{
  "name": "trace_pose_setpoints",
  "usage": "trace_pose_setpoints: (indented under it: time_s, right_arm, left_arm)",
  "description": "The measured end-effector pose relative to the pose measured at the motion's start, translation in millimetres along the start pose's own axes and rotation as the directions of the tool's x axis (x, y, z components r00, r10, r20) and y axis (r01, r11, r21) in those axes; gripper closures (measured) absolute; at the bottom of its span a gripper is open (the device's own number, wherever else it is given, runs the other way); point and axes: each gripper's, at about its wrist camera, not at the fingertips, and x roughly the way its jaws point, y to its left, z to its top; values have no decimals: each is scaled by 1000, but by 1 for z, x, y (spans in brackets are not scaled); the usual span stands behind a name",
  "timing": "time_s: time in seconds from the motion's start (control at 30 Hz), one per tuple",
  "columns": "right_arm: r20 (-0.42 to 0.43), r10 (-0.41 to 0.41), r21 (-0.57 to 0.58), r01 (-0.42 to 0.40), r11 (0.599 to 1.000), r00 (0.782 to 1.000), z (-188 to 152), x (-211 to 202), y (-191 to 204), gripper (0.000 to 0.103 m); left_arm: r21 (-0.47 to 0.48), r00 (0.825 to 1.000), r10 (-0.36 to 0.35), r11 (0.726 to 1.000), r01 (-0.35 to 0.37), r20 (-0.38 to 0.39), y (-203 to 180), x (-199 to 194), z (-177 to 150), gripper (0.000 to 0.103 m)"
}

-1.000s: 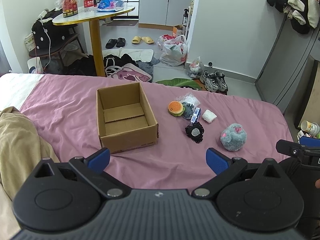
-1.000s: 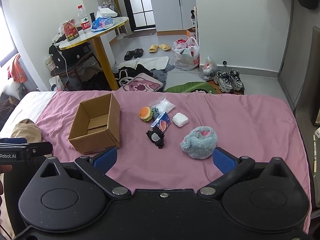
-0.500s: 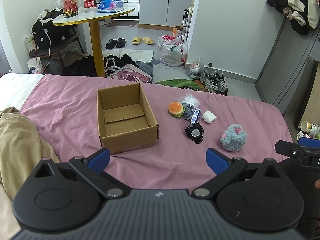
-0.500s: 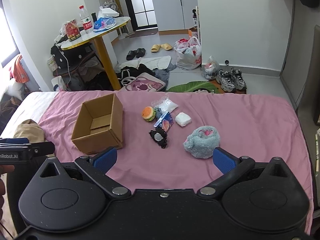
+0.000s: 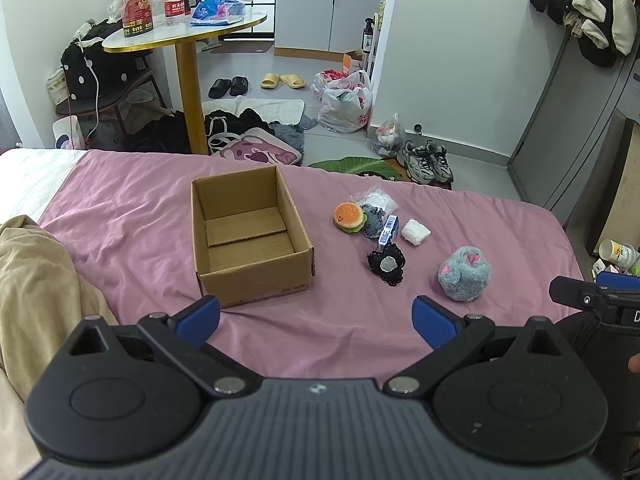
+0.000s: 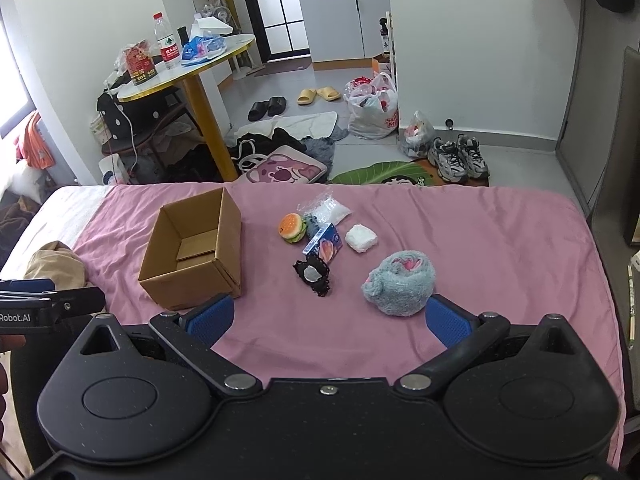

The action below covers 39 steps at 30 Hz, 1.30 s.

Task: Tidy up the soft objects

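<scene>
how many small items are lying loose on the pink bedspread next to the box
7: burger plush, clear bag, a partly hidden grey item behind the burger, blue packet, white wad, black lace piece, fuzzy blue plush. More may hide in the cluster.

You are looking at a bed under a pink sheet (image 5: 132,216). On it sit an open cardboard box (image 5: 250,236), a burger plush (image 5: 349,218), a blue packet (image 6: 325,243), a white wad (image 5: 415,232), a black lace piece (image 5: 387,265) and a fluffy grey-blue toy (image 6: 400,283); a tan blanket (image 5: 36,280) lies bunched at the left.
</scene>
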Motion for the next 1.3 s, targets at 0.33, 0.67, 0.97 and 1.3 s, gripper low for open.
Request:
trace_pose_setpoints:
  time_s: [0.33,0.67,0.97,1.3]
  right_arm:
    - [-4,-9,4,9,1000,1000,-2,5,-4,0]
    - [-30,-11,40,13,999,999,-2,19,-19,0]
    - [-56,-19,65,23,998,998,1,39,-40,0]
    - [-48,-22,125,28,992,999,10,71,-72,12]
  left_arm:
    - [6,1000,-5,1000,5,-9,-3,5,1,1]
    - [21,1000,-13,1000,13,-28,-14,25,10,1]
    - [19,999,-32,999,33,-42,-28,50,19,2]
    - [15,996,-61,998,62,-61,-49,86,29,5]
